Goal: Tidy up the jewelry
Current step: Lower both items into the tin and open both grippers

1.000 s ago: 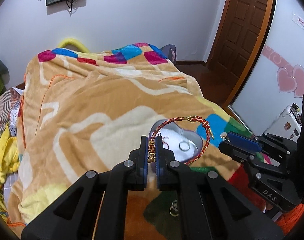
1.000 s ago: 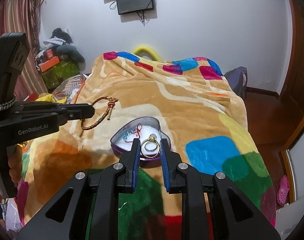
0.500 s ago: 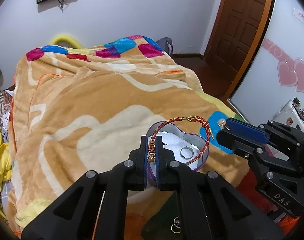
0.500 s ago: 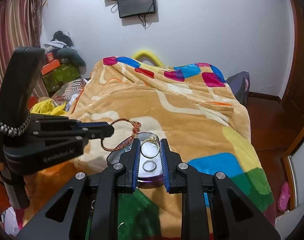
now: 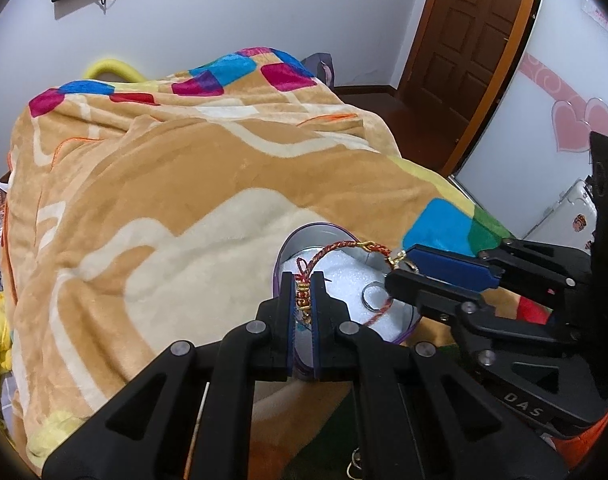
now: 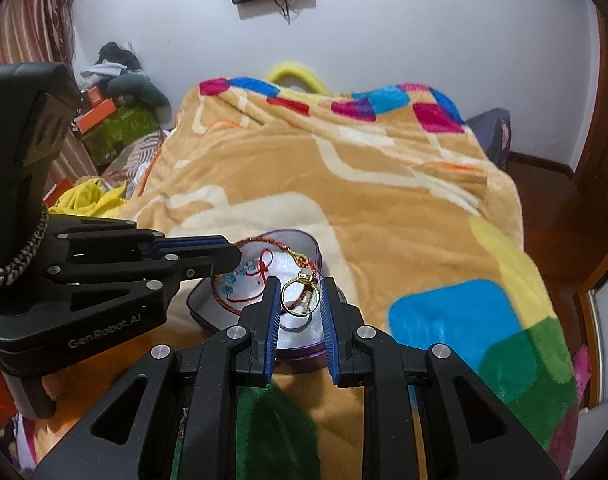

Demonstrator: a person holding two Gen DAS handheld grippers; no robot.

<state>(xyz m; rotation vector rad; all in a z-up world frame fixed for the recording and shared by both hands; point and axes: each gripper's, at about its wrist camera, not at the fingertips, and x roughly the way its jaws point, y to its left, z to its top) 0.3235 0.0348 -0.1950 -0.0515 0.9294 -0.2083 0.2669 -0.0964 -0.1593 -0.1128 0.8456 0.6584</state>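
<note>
A purple heart-shaped tin [image 5: 282, 254] [image 6: 304, 240] with a white lining lies on the bed blanket. My left gripper [image 5: 303, 300] is shut on a red braided bracelet [image 5: 336, 246] and holds it over the tin; the bracelet also shows in the right wrist view [image 6: 224, 300]. My right gripper [image 6: 300, 300] is shut on a gold ring [image 6: 300, 298], just above the tin beside the left gripper [image 6: 220, 256]. A silver ring [image 5: 370, 296] and a blue-and-red piece [image 6: 260, 266] lie inside the tin.
The orange patterned blanket [image 5: 164, 200] covers the whole bed. A brown door [image 5: 464, 40] stands at the right. Boxes and clothes [image 6: 112, 120] pile up left of the bed. Small rings [image 5: 354, 466] lie on the blanket near me.
Both grippers have come closer together and lower over the tin. The bracelet and the gold ring now hang right above its white lining, almost touching each other.
</note>
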